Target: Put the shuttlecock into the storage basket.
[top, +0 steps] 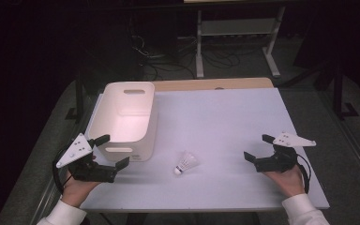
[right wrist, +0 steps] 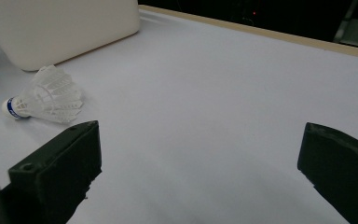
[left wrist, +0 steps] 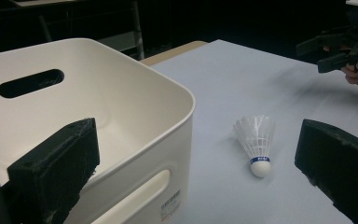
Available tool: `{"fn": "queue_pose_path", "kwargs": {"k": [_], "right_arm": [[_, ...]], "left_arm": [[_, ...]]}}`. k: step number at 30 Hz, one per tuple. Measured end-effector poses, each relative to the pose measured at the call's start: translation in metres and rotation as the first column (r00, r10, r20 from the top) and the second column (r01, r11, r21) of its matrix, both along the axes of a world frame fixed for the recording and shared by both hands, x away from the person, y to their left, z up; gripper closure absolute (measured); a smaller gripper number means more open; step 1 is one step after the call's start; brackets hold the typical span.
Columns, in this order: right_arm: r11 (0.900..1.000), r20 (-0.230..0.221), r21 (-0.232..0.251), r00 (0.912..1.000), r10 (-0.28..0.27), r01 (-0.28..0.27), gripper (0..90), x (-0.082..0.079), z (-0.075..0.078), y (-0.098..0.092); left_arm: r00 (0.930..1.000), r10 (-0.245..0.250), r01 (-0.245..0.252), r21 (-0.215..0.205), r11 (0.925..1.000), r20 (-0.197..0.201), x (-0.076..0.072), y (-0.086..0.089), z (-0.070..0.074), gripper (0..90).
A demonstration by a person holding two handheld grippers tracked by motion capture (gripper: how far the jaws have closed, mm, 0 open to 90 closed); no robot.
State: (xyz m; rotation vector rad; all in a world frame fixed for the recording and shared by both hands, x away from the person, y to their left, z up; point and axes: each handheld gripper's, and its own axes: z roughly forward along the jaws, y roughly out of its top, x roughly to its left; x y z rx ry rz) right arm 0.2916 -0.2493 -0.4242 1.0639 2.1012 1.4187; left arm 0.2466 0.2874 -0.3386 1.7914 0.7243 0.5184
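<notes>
So the biggest thing here is the worktop [top: 225,122], covered with a pale sheet, and everything sits toward its near half. On the left side, close to the left edge, there's a white bin [top: 143,89] with cut-out handles, empty inside as far as I can see. My guess is it's parked there as the drop-off spot, since it's right next to the left hand.

The left gripper [top: 105,151] hovers at the near-left corner, just beside the bin's near wall, jaws spread wide with nothing between them. In the left gripper view it's angled so the bin rim and the target both fall between the jaws. The right gripper [top: 259,147] hangs over by the near-right corner, well apart from everything, also gaping open and empty. Both look like a ready stance to me, aimed inward at the middle.

Smallest bit: the shuttlecock [top: 186,163], lying on its side near the front edge, between the two grippers and just off the bin's near-right corner, white cork tip with a blue band pointing toward the person. It's nearer the left gripper, so that one probably grabs it.
</notes>
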Motion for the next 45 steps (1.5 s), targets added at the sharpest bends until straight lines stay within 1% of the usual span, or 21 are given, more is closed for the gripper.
{"fn": "queue_pose_path", "kwargs": {"k": [2, 3, 6, 9, 12, 13, 16, 18, 19, 23, 26, 27, 33, 35, 36, 38, 39, 40, 42, 43, 45], "right_arm": [[1.000, 0.005, -0.002, 1.0000, 0.001, -0.001, 0.0, 0.000, 0.000, 0.000], [1.000, 0.007, -0.001, 1.0000, 0.001, -0.001, 0.0, 0.000, 0.000, 0.000], [1.000, 0.005, -0.001, 1.0000, 0.000, 0.000, 0.0, 0.000, 0.000, 0.000], [1.000, 0.009, -0.001, 1.0000, -0.002, 0.002, 0.0, 0.000, 0.000, 0.000], [1.000, 0.010, 0.009, 0.9999, -0.005, 0.005, 0.0, 0.000, 0.001, 0.000], [1.000, 0.010, 0.009, 0.9999, -0.005, 0.005, 0.0, -0.001, 0.001, 0.000], [1.000, 0.009, 0.012, 1.0000, -0.004, 0.003, 0.0, -0.001, 0.001, 0.000], [1.000, 0.009, 0.013, 1.0000, -0.002, 0.002, 0.0, -0.001, 0.001, 0.000], [1.000, 0.009, 0.014, 1.0000, -0.002, 0.002, 0.0, -0.001, 0.001, 0.000], [1.000, 0.020, 0.020, 0.9998, 0.004, -0.004, 0.0, -0.002, 0.002, 0.001], [1.000, 0.023, 0.016, 0.9997, 0.008, -0.008, 0.0, -0.003, 0.003, 0.002], [1.000, 0.021, 0.015, 0.9997, 0.010, -0.010, 0.0, -0.003, 0.003, 0.003], [1.000, 0.019, 0.010, 0.9996, 0.021, -0.022, 0.0, -0.003, 0.002, 0.005], [1.000, 0.018, 0.012, 0.9995, 0.024, -0.025, 0.0, -0.003, 0.001, 0.005], [1.000, 0.017, 0.010, 0.9995, 0.026, -0.026, 0.0, -0.003, 0.001, 0.005], [1.000, 0.017, 0.012, 0.9995, 0.026, -0.027, 0.0, -0.003, 0.001, 0.005], [1.000, 0.016, 0.010, 0.9995, 0.027, -0.028, 0.0, -0.003, 0.001, 0.005], [1.000, 0.014, 0.010, 0.9995, 0.027, -0.028, 0.0, -0.003, 0.001, 0.005], [1.000, 0.012, 0.010, 0.9995, 0.029, -0.029, 0.0, -0.003, 0.001, 0.005], [1.000, 0.012, 0.011, 0.9995, 0.029, -0.029, 0.0, -0.003, 0.001, 0.005], [1.000, 0.015, 0.011, 0.9995, 0.029, -0.029, 0.0, -0.003, 0.001, 0.005]], "left_arm": [[1.0000, -0.003, 0.003, 0.006, 1.0000, 0.000, 0.001, -0.001, 0.002, 0.0], [1.0000, -0.002, 0.002, -0.004, 1.0000, -0.003, 0.002, -0.003, 0.003, 0.0], [0.9999, -0.009, 0.009, 0.011, 0.9999, -0.007, 0.003, -0.007, 0.005, 0.0], [0.9994, -0.029, 0.029, 0.014, 0.9995, -0.016, 0.005, -0.011, 0.008, 0.0], [0.9988, -0.048, 0.048, 0.024, 0.9985, -0.009, 0.009, -0.016, 0.011, 0.0], [0.9985, -0.050, 0.051, 0.024, 0.9984, -0.022, 0.009, -0.017, 0.011, 0.0], [0.9979, -0.057, 0.058, 0.016, 0.9982, -0.031, 0.011, -0.023, 0.013, 0.0], [0.9976, -0.065, 0.066, 0.024, 0.9975, -0.022, 0.013, -0.025, 0.014, 0.0], [0.9973, -0.064, 0.065, 0.023, 0.9976, -0.035, 0.014, -0.028, 0.014, 0.0], [0.9959, -0.076, 0.078, 0.036, 0.9963, -0.048, 0.016, -0.034, 0.014, 0.0], [0.9950, -0.082, 0.083, 0.028, 0.9961, -0.058, 0.017, -0.038, 0.013, 0.0], [0.9935, -0.092, 0.095, 0.045, 0.9945, -0.067, 0.018, -0.041, 0.013, 0.0], [0.9917, -0.101, 0.106, 0.068, 0.9920, -0.079, 0.021, -0.049, 0.014, 0.0], [0.9904, -0.101, 0.107, 0.052, 0.9929, -0.094, 0.022, -0.053, 0.015, 0.0], [0.9898, -0.109, 0.115, 0.065, 0.9913, -0.091, 0.023, -0.053, 0.015, 0.0], [0.9892, -0.109, 0.115, 0.065, 0.9912, -0.099, 0.024, -0.055, 0.016, 0.0], [0.9887, -0.112, 0.121, 0.083, 0.9893, -0.100, 0.024, -0.055, 0.016, 0.0], [0.9889, -0.112, 0.119, 0.069, 0.9905, -0.097, 0.024, -0.057, 0.016, 0.0], [0.9884, -0.116, 0.124, 0.077, 0.9893, -0.098, 0.025, -0.059, 0.016, 0.0], [0.9879, -0.117, 0.127, 0.091, 0.9878, -0.101, 0.025, -0.059, 0.016, 0.0], [0.9875, -0.118, 0.127, 0.085, 0.9882, -0.104, 0.026, -0.062, 0.015, 0.0]]}}
